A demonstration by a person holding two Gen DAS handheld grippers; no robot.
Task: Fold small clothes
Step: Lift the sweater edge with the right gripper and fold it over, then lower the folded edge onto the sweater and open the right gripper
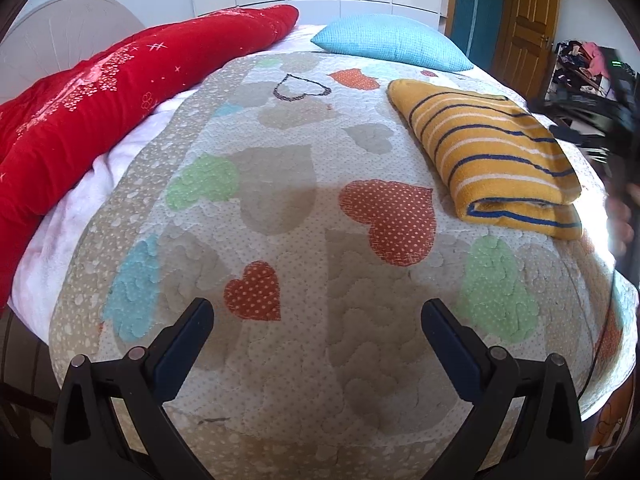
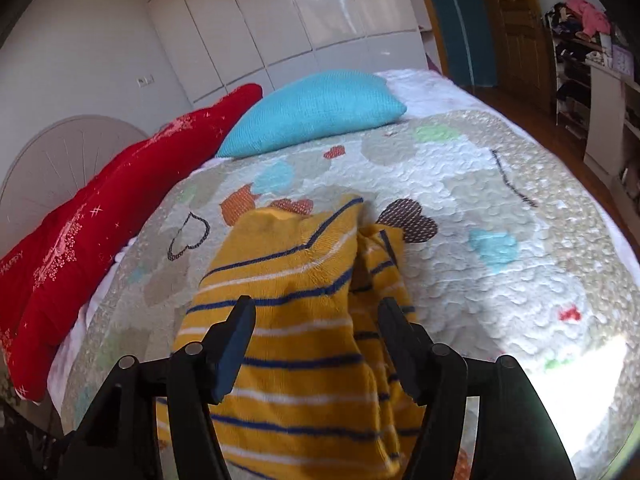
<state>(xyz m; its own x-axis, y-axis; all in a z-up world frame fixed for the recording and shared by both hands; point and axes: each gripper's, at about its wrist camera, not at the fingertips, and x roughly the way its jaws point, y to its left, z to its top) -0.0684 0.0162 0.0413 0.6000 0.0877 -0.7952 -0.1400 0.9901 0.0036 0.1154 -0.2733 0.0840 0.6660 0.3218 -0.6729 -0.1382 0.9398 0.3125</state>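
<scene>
We are working over the heart-patterned quilt [image 1: 280,208] that is covering the bed, and we are taking it as our landmark. Along its far-left edge a red blanket [image 1: 100,92] is lying in a long heap, and at its head end a turquoise pillow [image 1: 392,40] is resting.

On the quilt's right side the yellow striped garment [image 1: 492,152] is lying folded into a compact, layered rectangle, its doubled edge facing us. From the right wrist view the top layer is looking a little rumpled, with a crease running down it.

Our left gripper [image 1: 318,316] is hovering over the bare middle of the quilt, well apart from the garment, its jaws spread wide with nothing between them. Our right gripper [image 2: 316,320] is hanging just above the garment, jaws parted and not pinching; the cloth is showing between them but the pads are not pressing on it.

We are judging this piece as essentially folded. What may be left is smoothing the top layer or setting the piece aside; we are seeing no other small clothes waiting on the quilt.
</scene>
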